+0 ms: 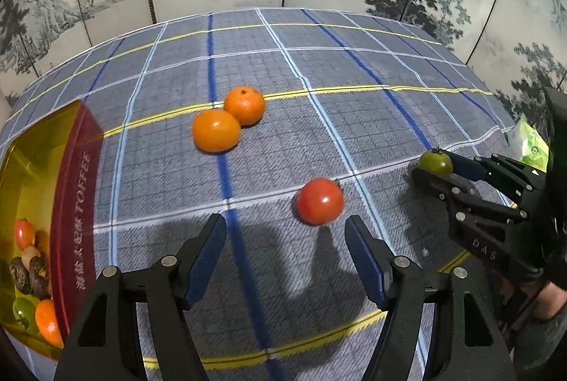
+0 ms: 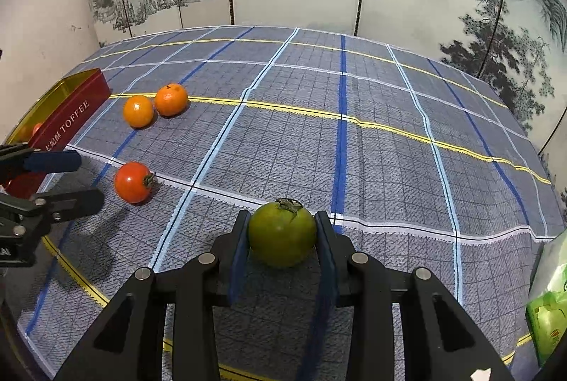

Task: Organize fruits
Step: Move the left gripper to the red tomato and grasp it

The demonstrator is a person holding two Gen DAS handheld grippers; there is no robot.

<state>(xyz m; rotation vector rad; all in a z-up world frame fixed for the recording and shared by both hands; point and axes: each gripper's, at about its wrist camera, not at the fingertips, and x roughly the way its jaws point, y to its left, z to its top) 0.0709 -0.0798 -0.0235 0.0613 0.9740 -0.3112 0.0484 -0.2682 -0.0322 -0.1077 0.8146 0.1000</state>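
The right gripper (image 2: 281, 232) has its two blue-padded fingers (image 2: 238, 250) pressed against either side of a green tomato (image 2: 281, 232), stem up, so the fruit is clamped between them just above the checked tablecloth (image 2: 354, 140); from the left wrist view the same tomato (image 1: 436, 162) shows pinched at the tips of that gripper (image 1: 434, 164), far out on the right side of the table. The left gripper (image 1: 285, 246) is spread wide with nothing between its fingers (image 1: 209, 250), hovering low over the cloth. Just ahead of its right finger, slightly right of centre and near, lies a red tomato (image 1: 320, 201), a little blurred, on its side with the stem end pointing sideways in the right wrist view (image 2: 133, 181). Being round, it offers no real long axis, so I judge the approach angle matters little; the left gripper is plainly the nearer one and would need only a short push forward and to the right to straddle it. Farther on, two oranges (image 1: 228, 121) sit touching each other. The red toffee tin (image 1: 71, 203) stands at the left edge, close beside the left gripper, already holding a few small fruits and some dark brown pieces. The held green tomato is well apart from the tin, with the whole spread of loose fruit between them
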